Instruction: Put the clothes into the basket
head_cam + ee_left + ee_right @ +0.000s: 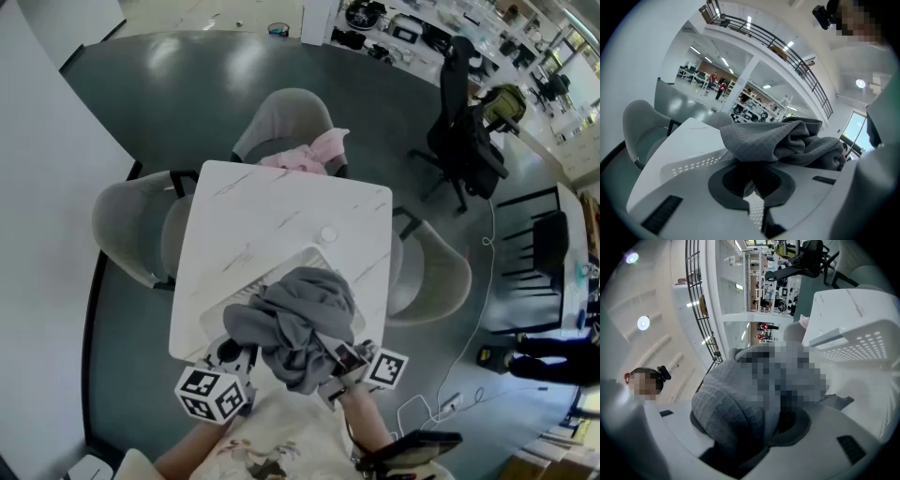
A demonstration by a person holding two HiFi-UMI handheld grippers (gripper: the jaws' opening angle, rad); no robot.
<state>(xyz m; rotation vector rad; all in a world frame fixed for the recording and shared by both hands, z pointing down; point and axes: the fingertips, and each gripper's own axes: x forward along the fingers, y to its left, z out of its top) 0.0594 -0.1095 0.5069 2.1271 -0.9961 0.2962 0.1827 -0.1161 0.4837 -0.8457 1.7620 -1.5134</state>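
Grey garment (302, 321) above white basket (246, 295)

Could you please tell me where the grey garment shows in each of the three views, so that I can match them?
Head view: grey garment, bunched at lower centre over the white basket.
Left gripper view: centre to right, above the basket's wall.
Right gripper view: lower centre, left of the basket.
Shared landmark: the white perforated basket.

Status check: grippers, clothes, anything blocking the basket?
Left gripper and right gripper shut on grey garment. It's bunched over the basket, not yet released. Pink garment on far chair; no obstruction seen.
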